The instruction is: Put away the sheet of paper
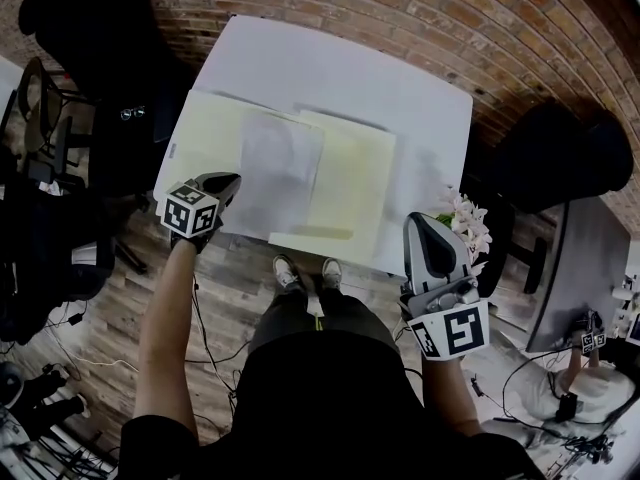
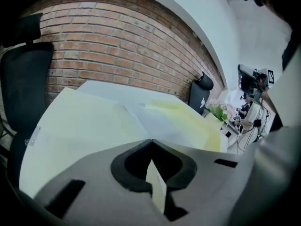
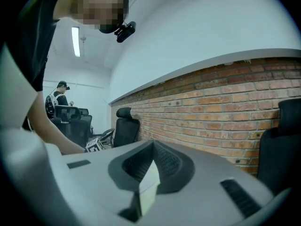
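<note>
Head camera: steeply down over my table (image 1: 300, 68). My left gripper (image 1: 230, 180) camera: close above its near edge, facing the brick wall (image 2: 117, 46). My right gripper (image 1: 420, 223) camera: level, apparently sharing that wall.

The white rectangular table (image 1: 400, 88) stands with its far edge against the red brick wall (image 1: 420, 8). Toward the table's left side lies the open pale yellow paper folder (image 1: 205, 133). The white sheet of paper (image 1: 275, 168) lies on it, across its middle. The left gripper (image 1: 230, 180) is over the table's near left edge. The right gripper (image 1: 425, 226) is just before the table's near right corner, next to the small bunch of pale pink flowers (image 1: 468, 218). One black office chair (image 1: 90, 18) stands left of the table, and another black office chair (image 1: 560, 158) stands right of it.
</note>
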`<control>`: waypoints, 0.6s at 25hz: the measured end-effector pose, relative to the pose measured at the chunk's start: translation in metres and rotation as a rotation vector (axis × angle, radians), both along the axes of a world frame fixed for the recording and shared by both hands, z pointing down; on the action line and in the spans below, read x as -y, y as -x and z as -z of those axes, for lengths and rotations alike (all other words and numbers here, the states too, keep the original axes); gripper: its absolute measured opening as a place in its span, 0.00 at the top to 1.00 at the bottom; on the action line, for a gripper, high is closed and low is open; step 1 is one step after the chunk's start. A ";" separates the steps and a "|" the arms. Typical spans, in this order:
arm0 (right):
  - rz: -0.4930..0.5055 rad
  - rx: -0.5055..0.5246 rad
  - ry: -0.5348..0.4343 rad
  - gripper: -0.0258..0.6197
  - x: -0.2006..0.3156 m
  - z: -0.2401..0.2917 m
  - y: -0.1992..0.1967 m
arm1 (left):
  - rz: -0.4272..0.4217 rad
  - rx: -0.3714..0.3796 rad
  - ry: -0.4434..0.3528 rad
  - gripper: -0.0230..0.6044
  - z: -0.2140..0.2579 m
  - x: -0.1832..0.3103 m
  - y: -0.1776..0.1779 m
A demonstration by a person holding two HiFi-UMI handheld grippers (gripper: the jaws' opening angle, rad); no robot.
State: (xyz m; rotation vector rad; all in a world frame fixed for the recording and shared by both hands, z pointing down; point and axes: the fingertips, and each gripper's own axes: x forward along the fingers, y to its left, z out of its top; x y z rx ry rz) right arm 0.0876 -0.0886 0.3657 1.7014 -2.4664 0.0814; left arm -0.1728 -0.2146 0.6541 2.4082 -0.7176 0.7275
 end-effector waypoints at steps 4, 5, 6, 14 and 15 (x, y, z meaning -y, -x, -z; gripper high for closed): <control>-0.021 -0.003 0.003 0.94 -0.004 0.000 -0.007 | 0.060 -0.033 0.023 0.92 -0.003 0.005 -0.006; -0.026 -0.004 0.005 0.94 -0.005 -0.001 -0.008 | 0.067 -0.042 0.029 0.92 -0.004 0.005 -0.009; -0.030 -0.004 0.006 0.94 -0.006 -0.001 -0.010 | 0.072 -0.052 0.035 0.92 -0.004 0.004 -0.013; -0.041 0.001 0.002 0.94 -0.011 -0.001 -0.016 | 0.105 -0.100 0.078 0.92 -0.008 -0.003 -0.040; -0.043 0.001 0.002 0.94 -0.011 -0.001 -0.017 | 0.098 -0.097 0.077 0.92 -0.009 -0.005 -0.043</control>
